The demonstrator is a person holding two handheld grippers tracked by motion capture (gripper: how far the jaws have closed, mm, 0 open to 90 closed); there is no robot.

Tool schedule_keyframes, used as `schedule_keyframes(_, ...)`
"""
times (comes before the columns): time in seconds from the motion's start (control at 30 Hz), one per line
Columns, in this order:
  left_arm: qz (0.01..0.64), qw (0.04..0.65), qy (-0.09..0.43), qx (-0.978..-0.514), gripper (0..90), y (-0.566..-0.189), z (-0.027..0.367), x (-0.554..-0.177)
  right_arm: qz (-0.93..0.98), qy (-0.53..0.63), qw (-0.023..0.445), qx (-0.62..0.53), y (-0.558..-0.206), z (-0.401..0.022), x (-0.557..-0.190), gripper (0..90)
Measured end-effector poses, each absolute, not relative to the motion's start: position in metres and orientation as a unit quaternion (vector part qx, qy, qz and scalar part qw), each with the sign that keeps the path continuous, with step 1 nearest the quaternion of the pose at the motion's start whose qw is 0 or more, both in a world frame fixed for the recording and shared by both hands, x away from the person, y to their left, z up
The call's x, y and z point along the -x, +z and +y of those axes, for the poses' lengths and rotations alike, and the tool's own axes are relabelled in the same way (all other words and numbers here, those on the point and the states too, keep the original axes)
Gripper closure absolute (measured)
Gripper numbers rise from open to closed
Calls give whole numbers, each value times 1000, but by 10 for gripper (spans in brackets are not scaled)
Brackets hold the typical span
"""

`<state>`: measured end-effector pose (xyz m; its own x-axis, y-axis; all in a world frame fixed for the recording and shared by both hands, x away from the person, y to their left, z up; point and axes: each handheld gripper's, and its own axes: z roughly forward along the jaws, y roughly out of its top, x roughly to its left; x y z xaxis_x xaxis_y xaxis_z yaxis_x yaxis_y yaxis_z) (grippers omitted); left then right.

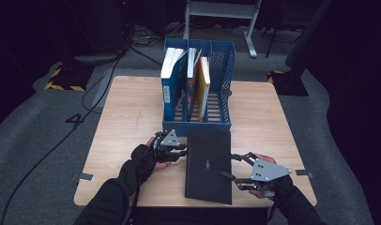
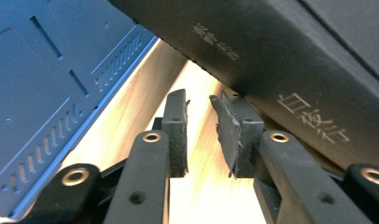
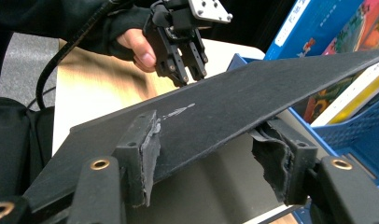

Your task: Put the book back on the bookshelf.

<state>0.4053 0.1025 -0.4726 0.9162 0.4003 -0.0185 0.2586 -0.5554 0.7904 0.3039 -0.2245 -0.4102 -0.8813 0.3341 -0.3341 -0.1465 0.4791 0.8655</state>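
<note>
With the right gripper (image 1: pixel 235 172) clamped on the black book's (image 1: pixel 209 165) edge and the left gripper's (image 1: pixel 181 151) jaws slightly parted, empty beside its spine, the book could slip.

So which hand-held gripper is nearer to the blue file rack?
Left. The left hand-held gripper sits just below the blue file rack's front wall, beside the black book; the right hand-held gripper grips that book's right edge, farther back.
</note>
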Motion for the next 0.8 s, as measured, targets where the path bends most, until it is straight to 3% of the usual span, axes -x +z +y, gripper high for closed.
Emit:
schedule_keyframes(0.27, 177, 469, 66, -863, 892, -466, 101, -405, 827, 503, 250, -29, -406, -223, -294, 426)
schedule_keyframes(0.67, 189, 514, 90, -832, 900, -442, 103, -404, 822, 508, 254, -37, -406, -227, -296, 535)
schedule_keyframes(0.73, 163, 571, 63, -802, 900, -426, 108, -402, 824, 503, 257, -52, -406, -228, -299, 533)
schedule_keyframes(0.8, 137, 556, 100, -814, 896, -410, 97, -392, 825, 505, 241, -75, -408, -231, -306, 533)
